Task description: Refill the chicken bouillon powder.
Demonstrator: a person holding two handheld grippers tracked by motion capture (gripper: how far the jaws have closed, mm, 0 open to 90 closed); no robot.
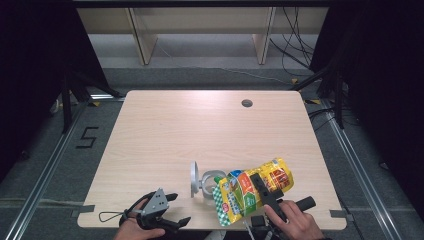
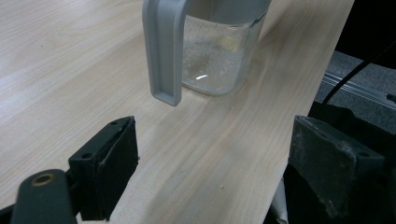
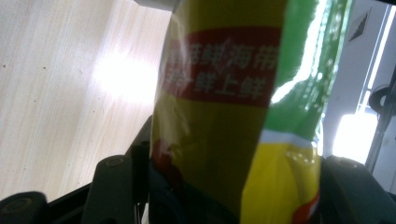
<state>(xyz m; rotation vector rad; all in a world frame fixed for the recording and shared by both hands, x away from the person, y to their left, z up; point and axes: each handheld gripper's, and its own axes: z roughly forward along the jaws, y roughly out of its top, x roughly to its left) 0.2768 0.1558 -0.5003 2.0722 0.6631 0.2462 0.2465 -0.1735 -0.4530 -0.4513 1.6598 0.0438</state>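
A yellow and green snack bag hangs tilted near the table's front edge, its lower end over a clear jar. My right gripper is shut on the bag across its middle. In the right gripper view the bag sits between both black jaws. The jar has a grey lid standing up at its left. My left gripper rests at the front left, open and holding nothing. In the left gripper view its jaws stand wide apart, short of the jar and its grey handle.
The wooden table has a round cable hole at the back right. Shelf legs and cables stand on the floor beyond it. Metal rails run along both sides.
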